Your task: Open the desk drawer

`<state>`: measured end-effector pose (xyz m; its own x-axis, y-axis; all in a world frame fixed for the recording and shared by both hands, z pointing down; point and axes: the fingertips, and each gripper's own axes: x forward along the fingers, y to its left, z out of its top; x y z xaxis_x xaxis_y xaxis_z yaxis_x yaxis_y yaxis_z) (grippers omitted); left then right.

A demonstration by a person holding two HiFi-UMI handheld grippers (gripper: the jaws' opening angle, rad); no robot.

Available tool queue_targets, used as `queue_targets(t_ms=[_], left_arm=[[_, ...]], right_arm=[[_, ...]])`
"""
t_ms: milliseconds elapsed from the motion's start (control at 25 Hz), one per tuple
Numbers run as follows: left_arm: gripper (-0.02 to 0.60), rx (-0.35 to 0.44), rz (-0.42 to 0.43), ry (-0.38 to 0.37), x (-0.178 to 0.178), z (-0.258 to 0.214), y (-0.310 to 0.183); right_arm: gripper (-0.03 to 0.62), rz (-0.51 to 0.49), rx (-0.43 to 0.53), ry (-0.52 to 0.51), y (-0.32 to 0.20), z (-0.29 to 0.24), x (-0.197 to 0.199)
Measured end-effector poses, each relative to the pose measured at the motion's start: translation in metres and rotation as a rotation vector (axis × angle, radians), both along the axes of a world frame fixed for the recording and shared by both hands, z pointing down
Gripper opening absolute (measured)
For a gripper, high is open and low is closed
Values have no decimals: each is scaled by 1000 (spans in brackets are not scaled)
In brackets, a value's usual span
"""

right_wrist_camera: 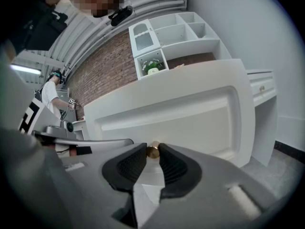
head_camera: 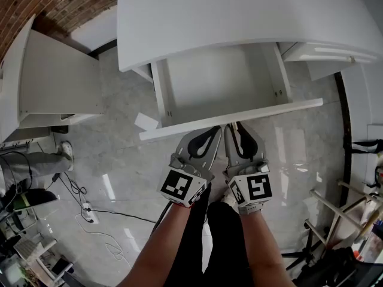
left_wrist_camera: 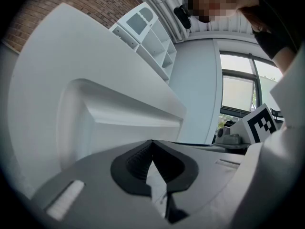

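Drawer (head_camera: 239,117) sits pulled out ahead of my grippers. Right gripper (right_wrist_camera: 152,148) is clamped on its brass knob (right_wrist_camera: 153,151), my pulling hold. Left gripper (left_wrist_camera: 152,142) is closed and empty, just beside.

Both arms are out in front of me, angled forward and down. My bare left forearm (head_camera: 157,253) and bare right forearm (head_camera: 272,253) run almost parallel, wrists straight. The grey plastic left gripper (head_camera: 218,128) and grey plastic right gripper (head_camera: 234,127) sit side by side, noses nearly touching. Their black-and-white marker cubes (head_camera: 184,186) face up at me.

In the left gripper view, the left gripper (left_wrist_camera: 152,142) has its black ribbed pads (left_wrist_camera: 138,160) meeting at the tips, with nothing between them. In the right gripper view, the right gripper (right_wrist_camera: 152,150) is clamped, its tips pinching a small round brass knob (right_wrist_camera: 153,151).
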<state>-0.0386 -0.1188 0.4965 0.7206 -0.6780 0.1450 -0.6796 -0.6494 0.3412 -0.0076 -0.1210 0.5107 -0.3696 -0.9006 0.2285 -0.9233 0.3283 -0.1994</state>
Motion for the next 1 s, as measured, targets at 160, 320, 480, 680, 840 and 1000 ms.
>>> queue_targets(t_ms=[160, 320, 480, 680, 840, 1000], left_arm=[[3, -2, -2, 0, 2, 0, 5], [3, -12, -9, 7, 3, 0, 11], [3, -12, -11, -1, 4, 1, 16], [3, -9, -13, -2, 7, 0, 22], [3, -12, -19, -2, 7, 0, 26], [3, -8, -22, 0, 11, -2, 32]], right_arm=[[80, -8, -3, -2, 6, 0, -1], [78, -17, -9, -1, 13, 1, 1], [74, -11, -14, -10, 20, 2, 3], [72, -18, -16, -10, 27, 2, 5], [72, -22, -17, -12, 31, 2, 4], [72, -24, -21, -23, 38, 3, 8]])
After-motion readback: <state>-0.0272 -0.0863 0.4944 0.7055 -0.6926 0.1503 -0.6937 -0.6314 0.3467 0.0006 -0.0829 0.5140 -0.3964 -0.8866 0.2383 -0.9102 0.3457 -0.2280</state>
